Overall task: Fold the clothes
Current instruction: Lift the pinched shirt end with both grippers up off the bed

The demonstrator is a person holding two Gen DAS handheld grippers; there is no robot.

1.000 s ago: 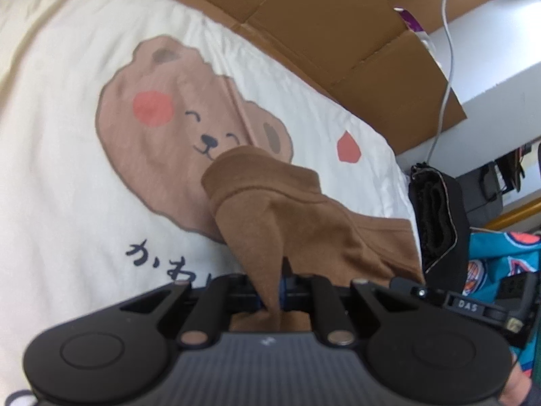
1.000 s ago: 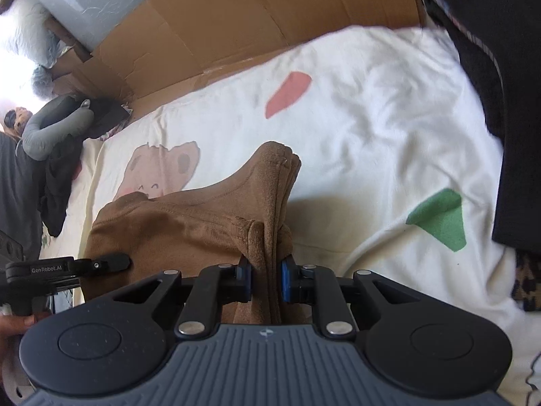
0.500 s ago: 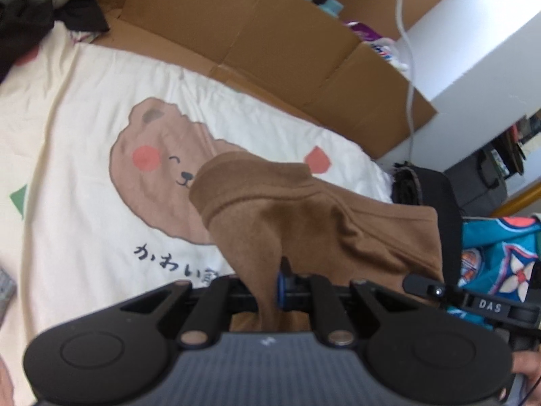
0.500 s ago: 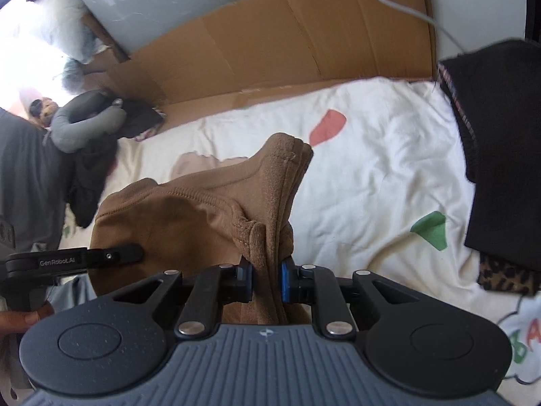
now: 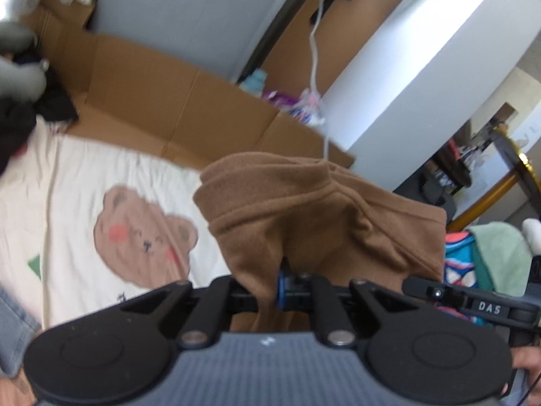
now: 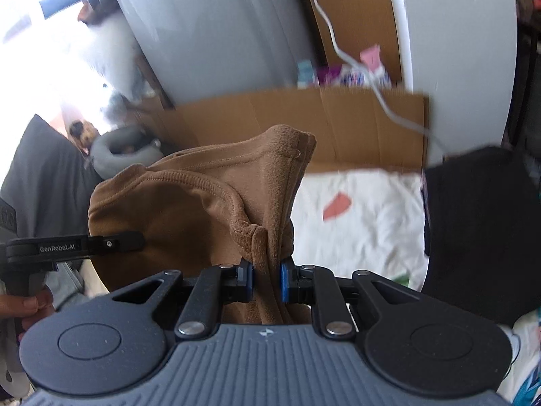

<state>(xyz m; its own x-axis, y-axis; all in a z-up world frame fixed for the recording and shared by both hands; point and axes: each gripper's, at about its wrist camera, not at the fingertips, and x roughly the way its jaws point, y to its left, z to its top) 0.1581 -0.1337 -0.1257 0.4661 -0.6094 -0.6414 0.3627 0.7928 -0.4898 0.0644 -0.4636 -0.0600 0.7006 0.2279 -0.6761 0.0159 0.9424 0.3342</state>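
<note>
Item: brown fleece garment [image 5: 321, 209], one piece, held up off the bed [image 5: 67, 182] between my two tools. I have the left hand-held gripper [image 5: 270, 287] clamped nearly closed on a bunched fold of it, and the right hand-held gripper [image 6: 265, 280] pinched on a thicker gather near a ribbed, stitched edge [image 6: 203, 182]; blue pads [image 6: 286, 280] press the cloth from both sides. I judge the two grips sit on opposite ends of one edge so the cloth hangs free and can open out before it is laid flat for folding. Condition: soft, napped surface, mid-brown, creased and slumped between the grips, with seams and a ribbed band showing; which part of the garment each grip has I cannot tell. Location: in the air in front of both cameras, above the cream bear-print bedsheet [image 5: 142, 237], with a cardboard panel [image 6: 355, 125] at the far side and a dark garment [image 6: 480, 230] lying to the right.
</note>
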